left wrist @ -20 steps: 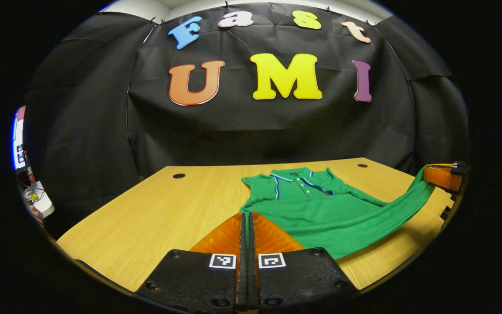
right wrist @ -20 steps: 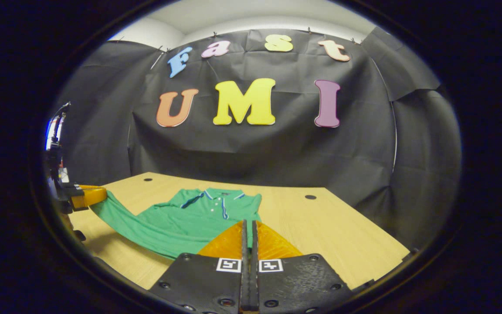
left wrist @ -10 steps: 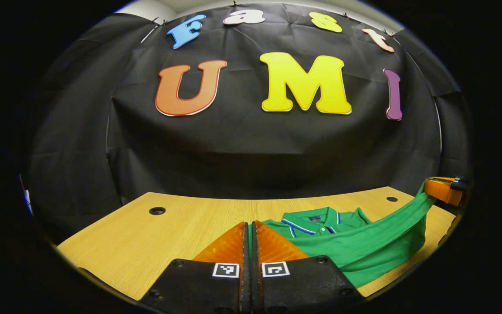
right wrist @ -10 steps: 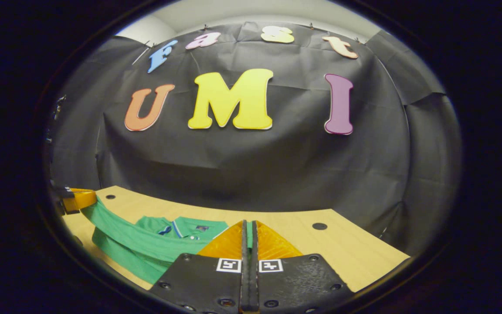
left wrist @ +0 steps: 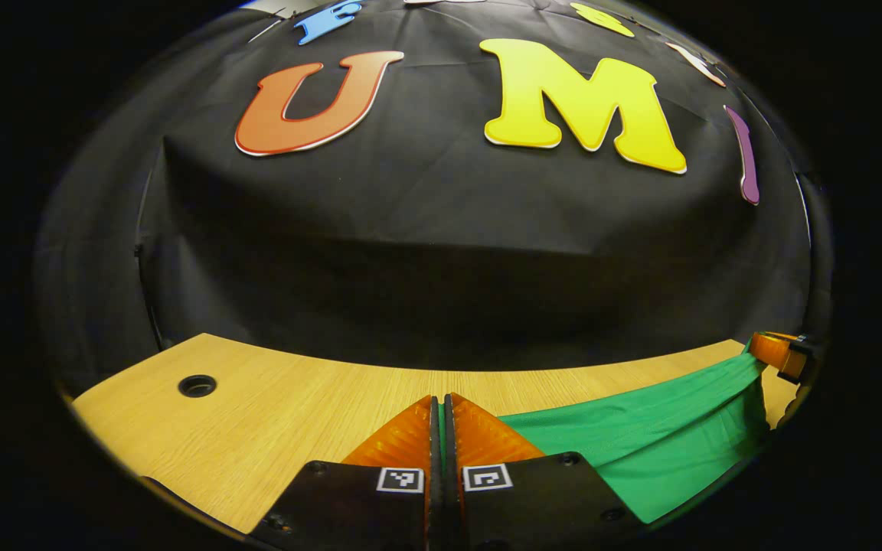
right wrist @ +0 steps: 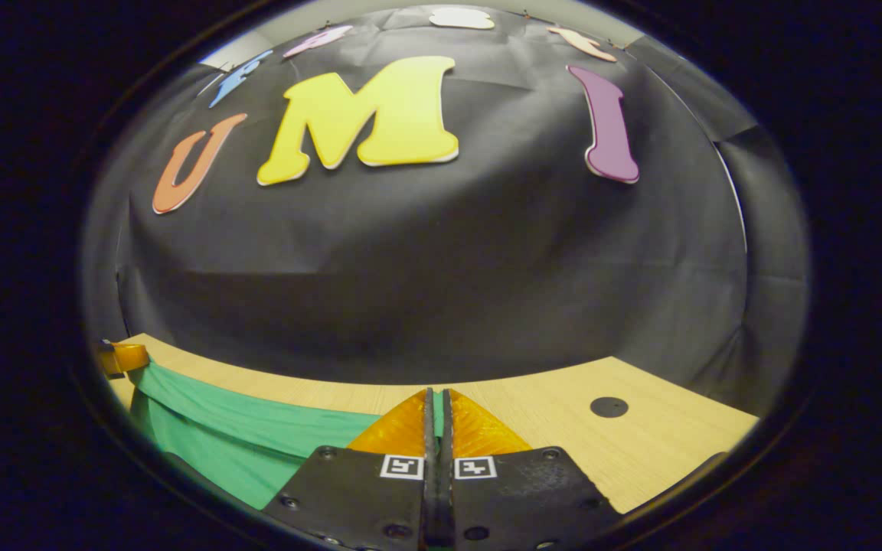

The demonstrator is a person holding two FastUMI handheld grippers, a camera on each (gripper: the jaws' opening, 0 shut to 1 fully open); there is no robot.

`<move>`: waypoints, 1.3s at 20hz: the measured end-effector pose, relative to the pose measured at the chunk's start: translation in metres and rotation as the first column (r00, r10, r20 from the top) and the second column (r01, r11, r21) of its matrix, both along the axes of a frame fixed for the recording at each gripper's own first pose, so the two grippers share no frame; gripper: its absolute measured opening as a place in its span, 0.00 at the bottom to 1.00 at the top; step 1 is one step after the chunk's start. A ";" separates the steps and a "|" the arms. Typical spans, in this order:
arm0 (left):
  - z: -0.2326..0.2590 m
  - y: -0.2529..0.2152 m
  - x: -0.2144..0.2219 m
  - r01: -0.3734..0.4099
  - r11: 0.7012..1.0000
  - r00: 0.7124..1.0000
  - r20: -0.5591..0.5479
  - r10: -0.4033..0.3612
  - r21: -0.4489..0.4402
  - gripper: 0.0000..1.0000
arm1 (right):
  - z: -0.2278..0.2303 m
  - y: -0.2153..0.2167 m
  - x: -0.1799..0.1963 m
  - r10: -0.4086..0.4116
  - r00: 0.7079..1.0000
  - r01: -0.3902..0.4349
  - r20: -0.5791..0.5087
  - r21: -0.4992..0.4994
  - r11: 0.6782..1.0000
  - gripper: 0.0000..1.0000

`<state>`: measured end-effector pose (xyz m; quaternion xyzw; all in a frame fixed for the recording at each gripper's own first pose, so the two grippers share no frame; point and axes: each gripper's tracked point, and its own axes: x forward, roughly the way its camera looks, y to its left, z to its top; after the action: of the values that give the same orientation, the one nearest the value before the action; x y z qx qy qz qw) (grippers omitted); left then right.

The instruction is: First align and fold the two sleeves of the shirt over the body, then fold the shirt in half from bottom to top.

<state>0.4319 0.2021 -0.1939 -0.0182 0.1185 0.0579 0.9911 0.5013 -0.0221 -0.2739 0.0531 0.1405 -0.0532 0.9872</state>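
While both grippers sit low over the far part of the table (left wrist: pixel 272 405), one green shirt (left wrist: pixel 640 444) hangs stretched between them — a taut band of cloth running from one to the other. Count: two grippers, one shirt, one table, two round holes seen in the tabletop, one per view.

In the left gripper view, the left gripper (left wrist: pixel 442 405) has its fingers pressed together with a thin strip of green cloth pinched in the seam; the shirt runs off to the right, ending at the right gripper (left wrist: pixel 778 353), which grips the other end at the far right edge. A table hole (left wrist: pixel 197 385) lies far left.

In the right gripper view, the right gripper (right wrist: pixel 437 402) is likewise closed on a sliver of green fabric — the shirt (right wrist: pixel 242 436) stretches left to the left gripper (right wrist: pixel 123 357). A different hole (right wrist: pixel 609 406) shows on the right. Collar and sleeves cannot be made out in either view.
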 end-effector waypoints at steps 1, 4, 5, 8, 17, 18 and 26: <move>-0.002 -0.001 0.012 0.012 1.000 1.000 -0.001 -0.012 0.012 0.06 | -0.001 -0.005 0.014 -0.011 1.000 0.011 0.008 0.000 1.000 0.00; -0.006 -0.004 0.032 0.048 0.995 0.999 0.006 -0.049 0.086 0.06 | -0.002 -0.004 0.034 -0.010 0.998 0.014 0.054 -0.077 0.997 0.00; -0.007 -0.004 0.033 0.047 0.994 0.999 -0.002 -0.047 0.100 0.06 | -0.002 0.000 0.036 0.005 0.998 0.002 0.065 -0.113 0.994 0.00; -0.002 0.005 0.031 0.004 0.998 0.999 0.032 -0.006 0.055 0.07 | -0.013 0.003 0.036 0.003 0.999 0.001 0.050 -0.096 0.995 0.00; -0.001 0.005 0.027 -0.002 1.000 0.998 0.068 0.003 -0.011 1.00 | -0.016 -0.009 0.036 -0.038 0.998 0.038 0.044 -0.004 0.999 0.62; 0.000 0.004 0.027 -0.003 1.000 0.997 0.073 0.003 -0.001 1.00 | -0.015 -0.005 0.037 -0.032 0.998 0.033 0.048 -0.013 0.999 0.74; 0.024 -0.002 0.013 -0.024 0.989 0.990 0.140 0.004 0.143 1.00 | 0.016 -0.010 0.021 -0.055 0.988 0.069 0.141 -0.094 0.993 0.98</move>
<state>0.4453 0.1998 -0.1702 0.0487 0.0443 0.0719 0.9952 0.5223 -0.0325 -0.2582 0.0122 0.0672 -0.0870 0.9939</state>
